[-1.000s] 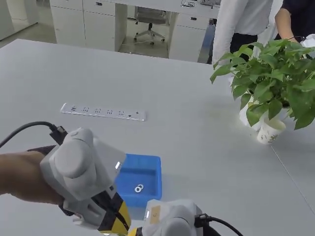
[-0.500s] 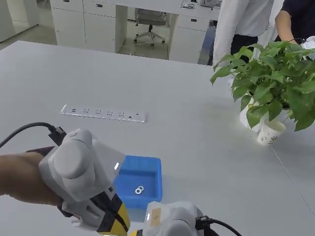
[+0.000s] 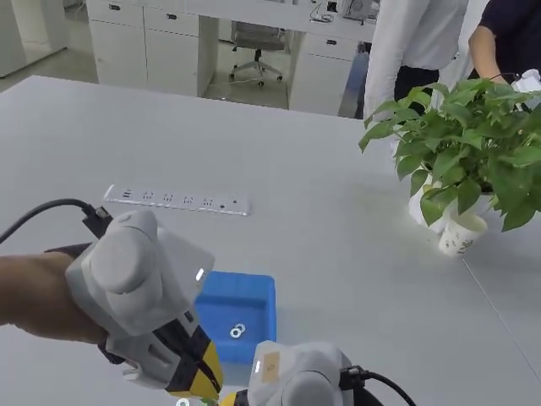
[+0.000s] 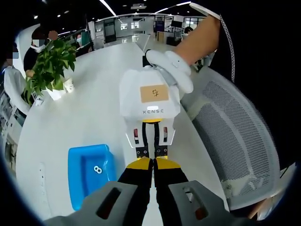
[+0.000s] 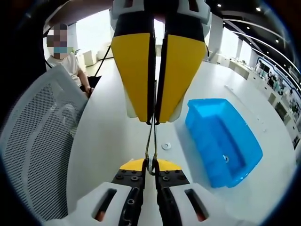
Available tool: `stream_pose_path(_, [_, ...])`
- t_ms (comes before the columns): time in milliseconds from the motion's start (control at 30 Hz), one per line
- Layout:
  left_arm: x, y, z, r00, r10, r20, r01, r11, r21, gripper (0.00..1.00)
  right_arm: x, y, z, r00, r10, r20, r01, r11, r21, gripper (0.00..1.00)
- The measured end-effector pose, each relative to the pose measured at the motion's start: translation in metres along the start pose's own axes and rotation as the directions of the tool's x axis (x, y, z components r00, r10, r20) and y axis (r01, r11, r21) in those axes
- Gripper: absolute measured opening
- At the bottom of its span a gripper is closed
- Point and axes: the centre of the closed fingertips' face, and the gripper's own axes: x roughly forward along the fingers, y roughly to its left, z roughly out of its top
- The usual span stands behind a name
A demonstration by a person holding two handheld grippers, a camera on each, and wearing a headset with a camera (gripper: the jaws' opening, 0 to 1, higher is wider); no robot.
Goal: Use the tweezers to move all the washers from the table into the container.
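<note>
My left gripper [image 3: 203, 385] and right gripper [image 3: 232, 397] meet tip to tip low over the near table edge. Thin metal tweezers [image 5: 151, 139] run between them. The left gripper [image 5: 154, 120] has its yellow jaws shut on one end, and the right gripper [image 5: 150, 165] is shut on the other. A blue container [image 3: 241, 300] sits just beyond, holding two washers [image 3: 237, 329]. One loose washer [image 5: 166, 146] lies on the table beside the container [image 5: 221, 139]. In the left gripper view the container [image 4: 87, 176] lies left of my left gripper [image 4: 153, 165].
A white power strip [image 3: 177, 197] lies behind the container. A potted plant [image 3: 461, 152] in a white cup [image 3: 461, 235] stands at the right. People stand past the far table edge. A mesh chair [image 4: 230, 141] is close behind the near edge.
The head camera has tilted a little, shifting the whole picture. Both grippers stay joined at their tips and the washers in the container have not moved.
</note>
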Motion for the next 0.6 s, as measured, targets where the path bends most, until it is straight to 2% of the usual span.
stream_pose_path(600, [-0.017, 0.008, 0.014, 0.9999, 0.011, 0.007, -0.011, 1.000, 0.015, 0.04, -0.015, -0.009, 0.016, 0.9999, -0.010, 0.010, 0.011, 1.000, -0.023, 0.09])
